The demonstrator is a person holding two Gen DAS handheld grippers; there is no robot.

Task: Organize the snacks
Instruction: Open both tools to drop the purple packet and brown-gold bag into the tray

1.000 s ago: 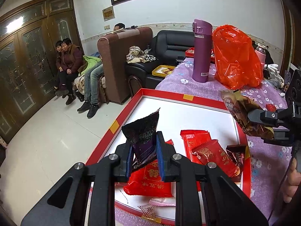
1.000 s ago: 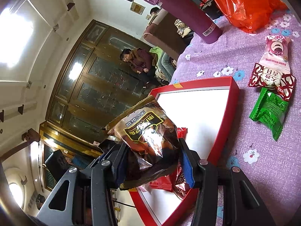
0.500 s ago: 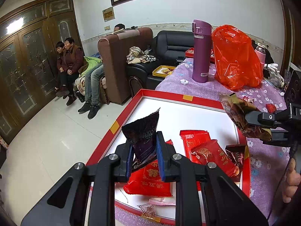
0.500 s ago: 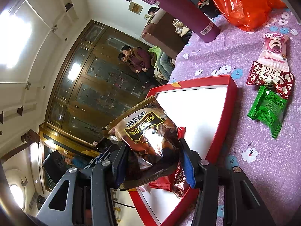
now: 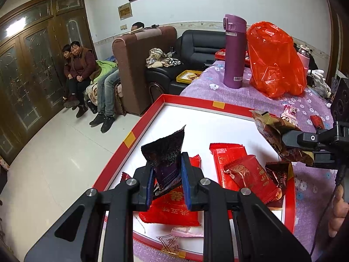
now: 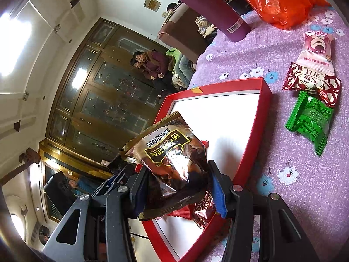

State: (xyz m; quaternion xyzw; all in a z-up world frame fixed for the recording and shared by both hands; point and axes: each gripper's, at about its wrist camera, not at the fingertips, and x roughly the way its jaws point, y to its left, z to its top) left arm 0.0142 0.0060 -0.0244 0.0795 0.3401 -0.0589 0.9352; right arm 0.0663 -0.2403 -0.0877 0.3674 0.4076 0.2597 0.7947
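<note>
A purple cloth with little flowers (image 6: 305,196) covered the table. On it lay a big flat red box with a white floor (image 5: 165,107). Some red snack packets (image 5: 246,174) lay in a pile at the near end of the box, and one more big red packet (image 5: 172,209) lay just beside them. The far half of the box floor was bare.

Behind the box stood a tall purple bottle (image 5: 234,52). A puffy orange plastic bag (image 5: 274,61) sat right next to it. On the cloth to the right of the box, outside it, lay a pink bear snack packet (image 6: 317,50), a dark red and white packet (image 6: 309,80) touching it, and a green packet (image 6: 309,120) just below that one.

Away from the table were a brown armchair (image 5: 139,65) and a black sofa (image 5: 200,48). Some people (image 5: 80,69) sat by a big wooden door (image 5: 28,65).

The left gripper (image 5: 166,180) was squeezed almost together on a small dark purple packet (image 5: 165,159). It held the packet up in the air over the near end of the red box, above the red packets.

The right gripper (image 6: 178,187) had its fingers about half apart, and they were clamped on a fat, shiny brown snack bag (image 6: 172,159) that filled the gap. That bag was in the air too, over the right edge of the box.
</note>
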